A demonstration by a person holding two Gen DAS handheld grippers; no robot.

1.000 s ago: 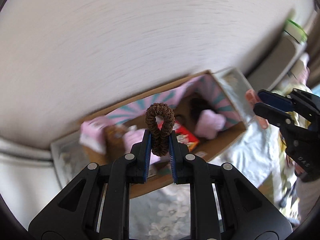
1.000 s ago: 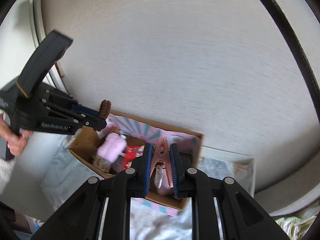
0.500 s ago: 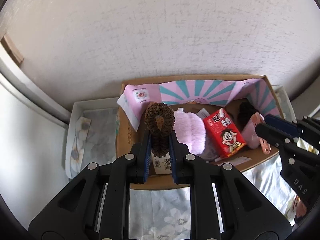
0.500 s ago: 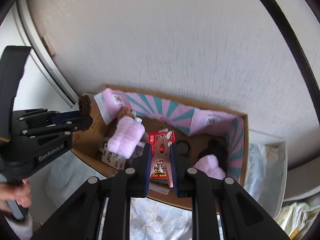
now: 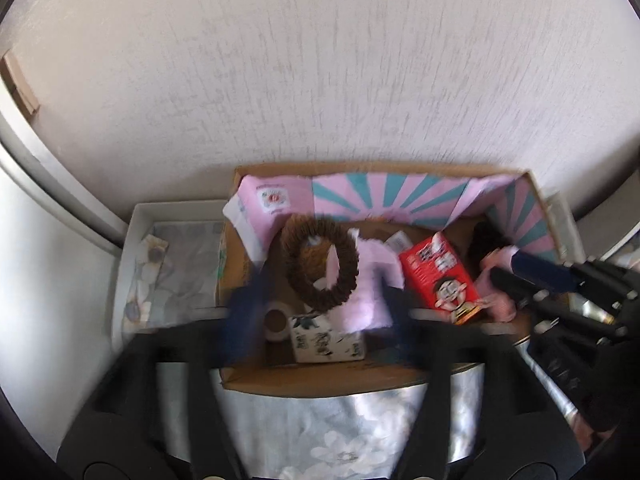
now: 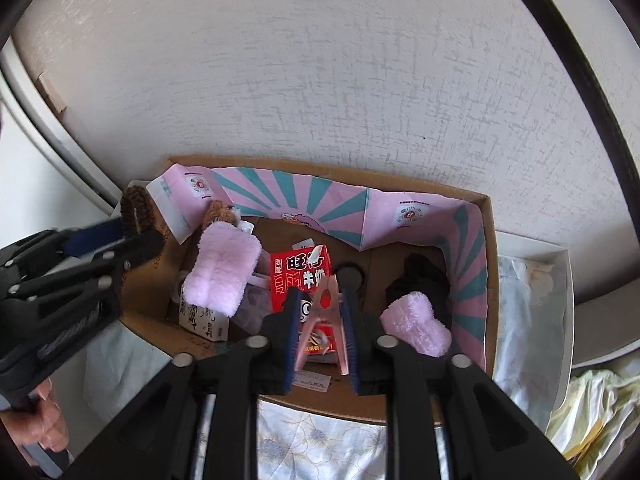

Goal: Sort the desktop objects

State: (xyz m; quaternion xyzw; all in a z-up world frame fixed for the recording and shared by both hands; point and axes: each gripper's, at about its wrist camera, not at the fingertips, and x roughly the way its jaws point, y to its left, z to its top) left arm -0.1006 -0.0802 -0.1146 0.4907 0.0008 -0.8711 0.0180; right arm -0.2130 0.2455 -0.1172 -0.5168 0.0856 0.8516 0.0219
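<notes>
- Cardboard box (image 5: 320, 380) with a pink-and-teal striped lining sits against the wall, centre of both views, on a floral cloth (image 5: 332, 432).
- Left tool (image 5: 320, 308) is opening, its blurred fingers flung wide; the brown hair tie (image 5: 320, 264) hangs free between them above the box's left part, touching neither finger as far as the blur allows.
- Right tool (image 6: 320, 316) is opening too; the pink clothespin (image 6: 326, 320) is between its blue pads, above the red milk carton (image 6: 300, 276).
- Inside the box lie a fluffy pink pouch (image 6: 222, 270), a second pink fluffy item (image 6: 416, 330) at lower right, and a small printed white box (image 5: 328, 340).
</notes>
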